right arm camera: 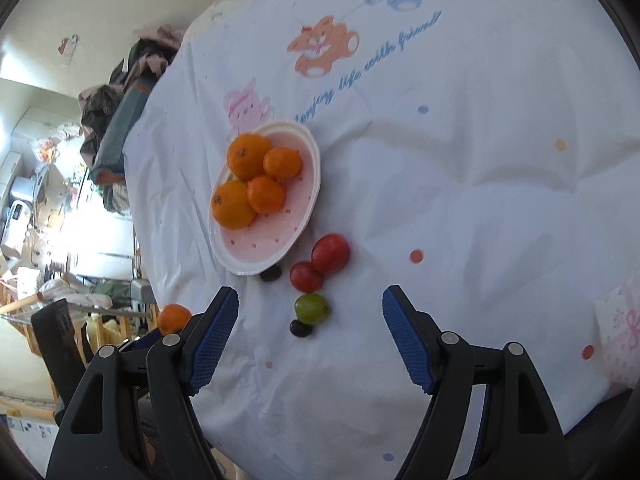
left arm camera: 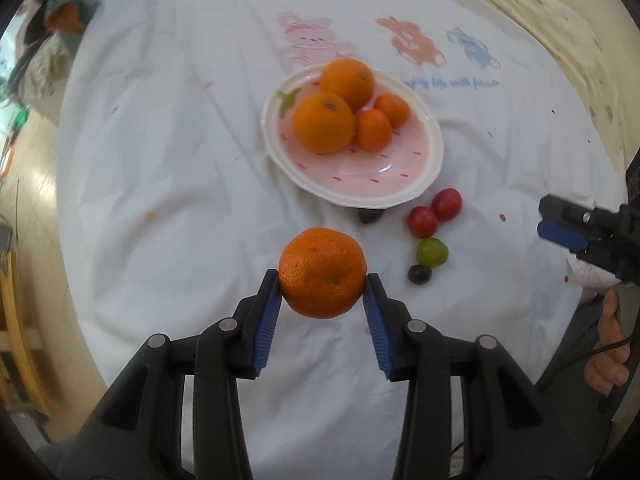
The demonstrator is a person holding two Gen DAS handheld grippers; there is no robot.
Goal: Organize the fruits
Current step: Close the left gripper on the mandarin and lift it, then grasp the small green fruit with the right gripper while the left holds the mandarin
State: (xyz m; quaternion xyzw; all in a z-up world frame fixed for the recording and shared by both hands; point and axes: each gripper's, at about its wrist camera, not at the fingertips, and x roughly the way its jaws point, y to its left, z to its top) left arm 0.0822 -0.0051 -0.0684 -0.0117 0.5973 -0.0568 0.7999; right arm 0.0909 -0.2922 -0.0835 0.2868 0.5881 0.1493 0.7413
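So my left gripper (left arm camera: 323,280) was clamped on a mandarin (left arm camera: 322,273), blue pads (left arm camera: 267,322) pressing it from both sides around the widest part, which I'd say is why it sat steady and didn't roll out. It hung clear of the white cloth (left arm camera: 160,208), out at the very tips of my fingers, not deep in the jaws.

Straight ahead past the tips was the pink plate (left arm camera: 360,184), with four oranges (left arm camera: 324,122) bunched at its far side. The near half was bare, so dropping mine there looked like the obvious move.

Off to the right of my fingers, just beside the plate's near rim, lay two cherry tomatoes (left arm camera: 434,212), a green grape (left arm camera: 432,252) and a dark grape (left arm camera: 419,274). One more dark one was tucked against the rim.

My right gripper (right arm camera: 310,340) hung spread wide with nothing in it, the small fruits just beyond its tips, probably waiting its turn for those.
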